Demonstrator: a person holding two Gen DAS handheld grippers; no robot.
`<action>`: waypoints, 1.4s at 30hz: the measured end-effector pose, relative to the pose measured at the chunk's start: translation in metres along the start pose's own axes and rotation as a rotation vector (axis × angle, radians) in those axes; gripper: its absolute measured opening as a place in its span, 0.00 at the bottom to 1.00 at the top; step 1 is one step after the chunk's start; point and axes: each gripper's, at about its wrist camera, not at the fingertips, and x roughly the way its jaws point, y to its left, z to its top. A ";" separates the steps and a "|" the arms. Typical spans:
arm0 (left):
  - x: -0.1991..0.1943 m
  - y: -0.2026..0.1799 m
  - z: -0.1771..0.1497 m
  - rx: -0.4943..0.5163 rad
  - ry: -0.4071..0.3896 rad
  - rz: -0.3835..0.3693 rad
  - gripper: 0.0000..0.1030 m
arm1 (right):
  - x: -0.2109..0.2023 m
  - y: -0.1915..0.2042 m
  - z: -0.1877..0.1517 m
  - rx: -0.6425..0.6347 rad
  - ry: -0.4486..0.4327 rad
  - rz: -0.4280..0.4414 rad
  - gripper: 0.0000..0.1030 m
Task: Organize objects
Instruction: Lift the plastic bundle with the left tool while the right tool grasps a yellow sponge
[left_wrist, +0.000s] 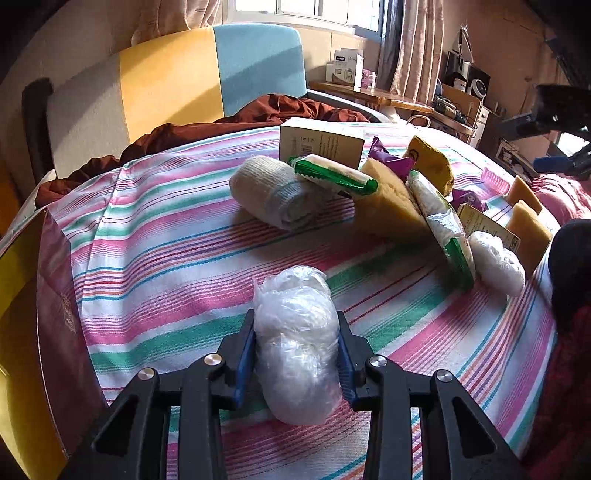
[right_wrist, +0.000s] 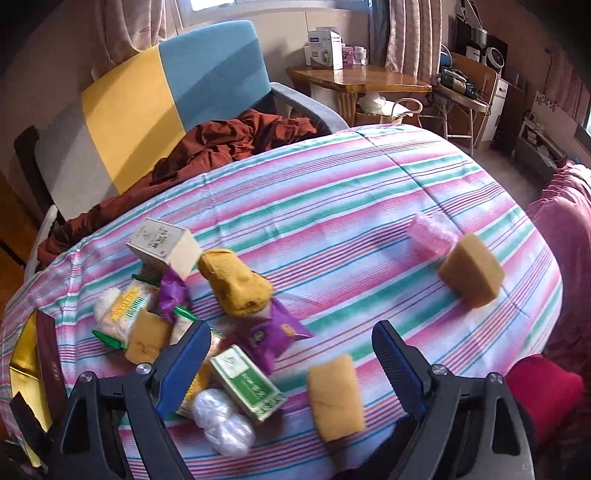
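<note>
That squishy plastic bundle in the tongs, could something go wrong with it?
Maybe. The left tongs pinch the plastic-wrapped bundle only at its sides; the crinkly film looks slippery, so it might slide out. The pile beside it looks wobbly too: the green-edged snack packet leans on the bandage roll, so a bump could tip it. The right tongs hang open over the tan sponge.

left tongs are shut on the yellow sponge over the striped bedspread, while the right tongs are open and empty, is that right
Not quite. The left tongs are shut on a clear plastic-wrapped bundle, not a yellow sponge, as the left wrist view shows. The rest holds: this is over the striped bedspread, and the right tongs are open and empty.
</note>
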 end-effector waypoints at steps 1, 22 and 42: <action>0.000 0.000 0.000 0.001 -0.002 0.001 0.37 | 0.003 -0.002 0.000 -0.021 0.030 -0.020 0.86; -0.005 -0.002 -0.004 0.008 -0.015 0.001 0.36 | 0.057 0.004 -0.027 -0.158 0.285 -0.160 0.34; -0.136 0.080 -0.015 -0.192 -0.129 0.041 0.34 | 0.046 0.005 -0.028 -0.150 0.210 -0.151 0.34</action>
